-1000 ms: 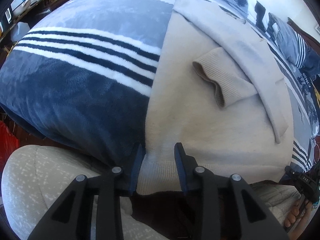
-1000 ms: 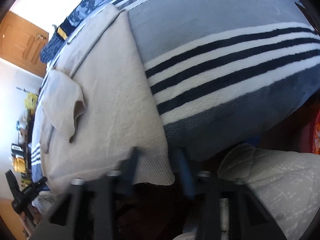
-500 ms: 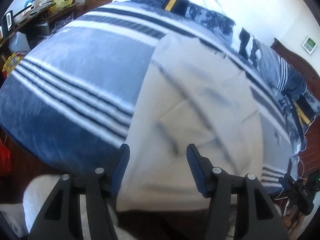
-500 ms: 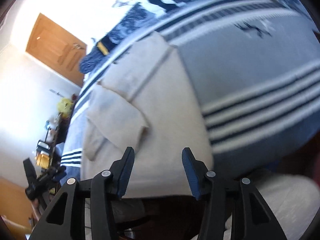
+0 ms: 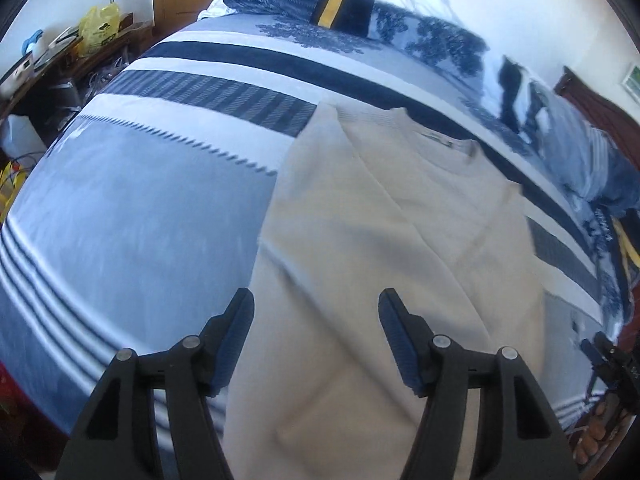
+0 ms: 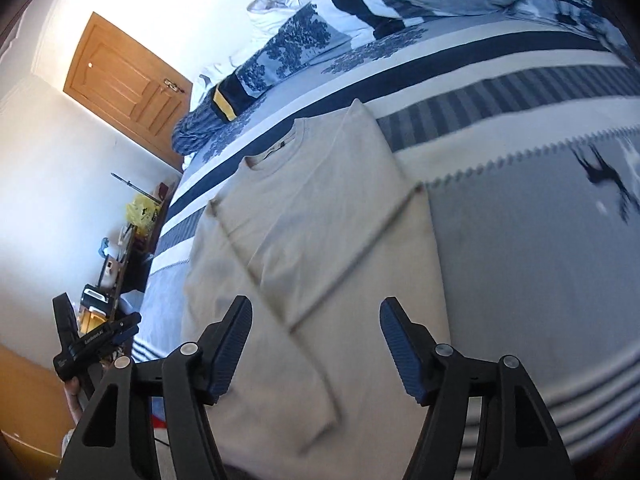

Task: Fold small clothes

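The beige sweater [image 5: 384, 264] lies flat on the striped bed [image 5: 132, 216], sleeves folded in. The left tool [image 5: 316, 338] and right tool [image 6: 316, 344] have just been opening and hold nothing above it. A careless next grasp could catch only one layer, and the folded sleeves would slip open.
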